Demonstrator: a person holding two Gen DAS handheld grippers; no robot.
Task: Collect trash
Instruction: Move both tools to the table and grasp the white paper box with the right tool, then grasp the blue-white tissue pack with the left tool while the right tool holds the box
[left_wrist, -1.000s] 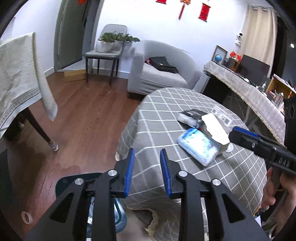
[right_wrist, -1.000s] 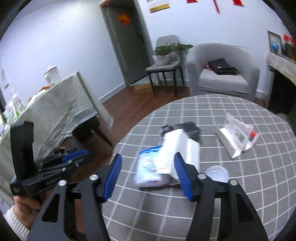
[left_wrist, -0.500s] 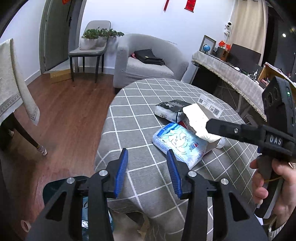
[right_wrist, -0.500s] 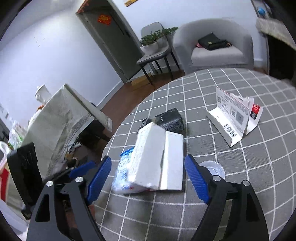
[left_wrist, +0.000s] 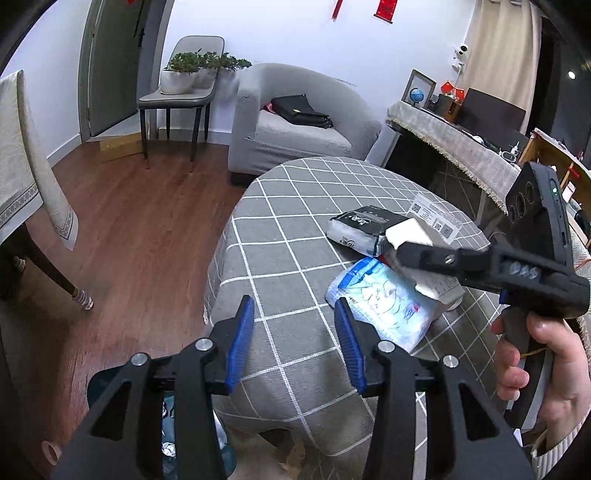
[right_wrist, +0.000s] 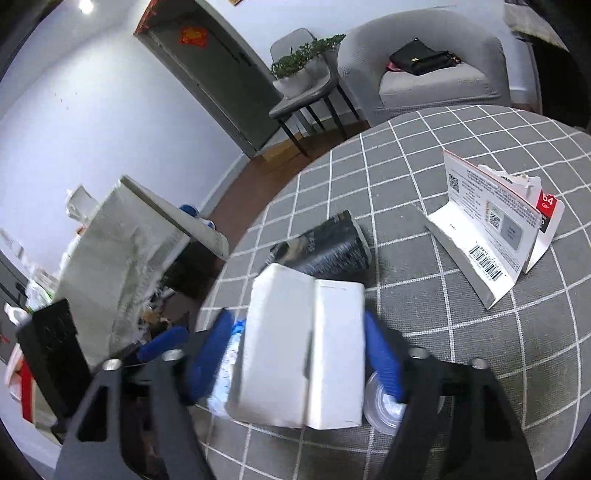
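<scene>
A white opened carton (right_wrist: 303, 350) lies on the round checked table (right_wrist: 480, 350), over a blue-and-white packet (left_wrist: 384, 306). My right gripper (right_wrist: 295, 354) is open with its blue fingers on either side of the carton; I cannot tell if they touch it. A black-and-white packet (right_wrist: 328, 247) lies just behind. A clear plastic lid (right_wrist: 380, 406) sits beside the carton. My left gripper (left_wrist: 295, 343) is open and empty above the table's near edge, left of the blue packet. A teal bin (left_wrist: 166, 417) with trash stands on the floor below it.
A torn white card box (right_wrist: 491, 229) with barcode stands at the table's right. A grey armchair (left_wrist: 295, 122) with a black bag, a chair with plants (left_wrist: 184, 85), and a cloth-covered table (left_wrist: 22, 155) at the left surround the wooden floor.
My right gripper has moved forward and down so its fingers now straddle the white carton. My left gripper has swung right, toward the table.
</scene>
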